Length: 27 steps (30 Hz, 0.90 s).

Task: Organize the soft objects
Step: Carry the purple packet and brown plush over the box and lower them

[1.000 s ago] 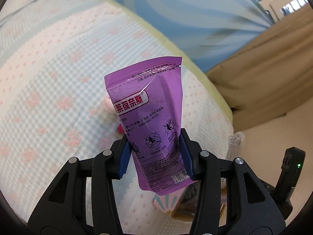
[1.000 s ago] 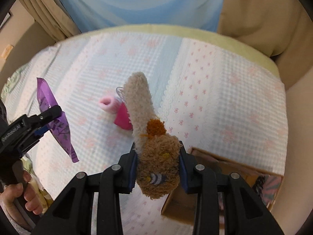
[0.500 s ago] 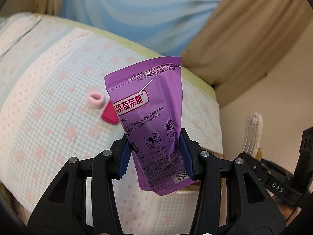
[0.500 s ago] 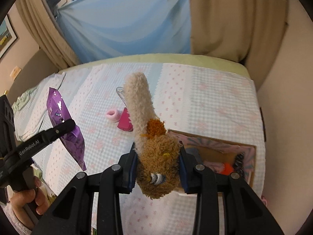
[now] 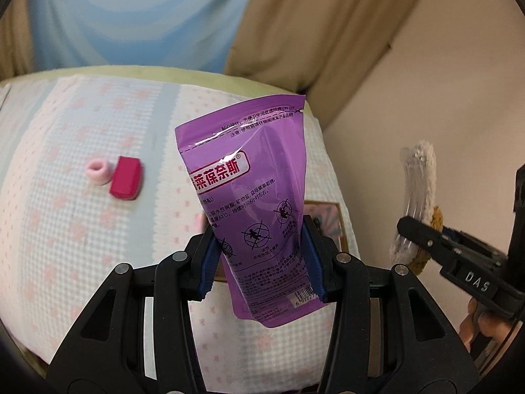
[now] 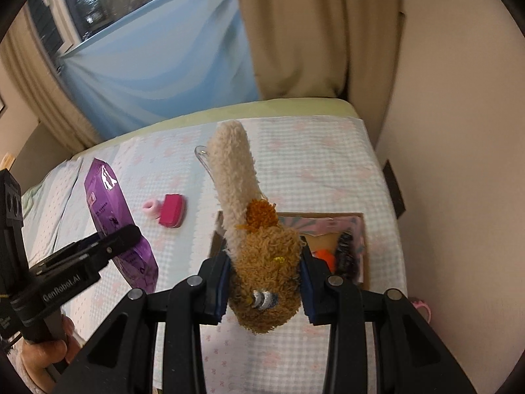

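Note:
My left gripper [image 5: 262, 259] is shut on a purple pouch [image 5: 252, 193] with printed text, held upright above the bed. My right gripper [image 6: 264, 284] is shut on a fluffy cream and brown plush toy [image 6: 249, 229], held above an open cardboard box [image 6: 359, 226] on the bed. The box holds an orange thing and a dark thing. The pouch [image 6: 111, 216] and the left gripper also show at the left of the right wrist view. The plush [image 5: 423, 203] shows at the right of the left wrist view.
A pink ring [image 5: 97, 171] and a magenta block [image 5: 125, 182] lie side by side on the checked bedspread [image 5: 65, 229]. Blue and tan curtains [image 6: 295, 32] hang behind the bed. A wall stands to the right. A person's hand holds each gripper.
Both grippers have risen and pulled back from the bed with their loads. The box has come into full view under the plush. The ring and block now lie farther off.

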Each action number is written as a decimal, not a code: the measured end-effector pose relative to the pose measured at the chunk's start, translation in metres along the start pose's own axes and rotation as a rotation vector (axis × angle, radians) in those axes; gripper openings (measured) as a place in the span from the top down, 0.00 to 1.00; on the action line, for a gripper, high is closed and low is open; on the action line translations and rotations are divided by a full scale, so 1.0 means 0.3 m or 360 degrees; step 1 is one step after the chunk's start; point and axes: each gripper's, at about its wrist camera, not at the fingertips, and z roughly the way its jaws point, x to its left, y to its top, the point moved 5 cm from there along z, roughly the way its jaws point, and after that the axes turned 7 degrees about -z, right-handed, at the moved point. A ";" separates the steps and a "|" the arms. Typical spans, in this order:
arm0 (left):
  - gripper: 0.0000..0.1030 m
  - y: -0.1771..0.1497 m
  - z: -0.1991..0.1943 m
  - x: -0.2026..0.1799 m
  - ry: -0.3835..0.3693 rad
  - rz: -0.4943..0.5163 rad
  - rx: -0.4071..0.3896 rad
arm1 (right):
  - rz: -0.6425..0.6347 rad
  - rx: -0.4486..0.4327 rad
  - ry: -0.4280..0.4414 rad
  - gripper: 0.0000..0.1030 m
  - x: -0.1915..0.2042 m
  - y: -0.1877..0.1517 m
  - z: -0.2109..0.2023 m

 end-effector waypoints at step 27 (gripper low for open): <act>0.59 -0.144 0.801 -0.222 0.0273 0.0977 0.0634 | 0.0409 0.0502 -0.0119 0.68 -0.408 -0.198 0.542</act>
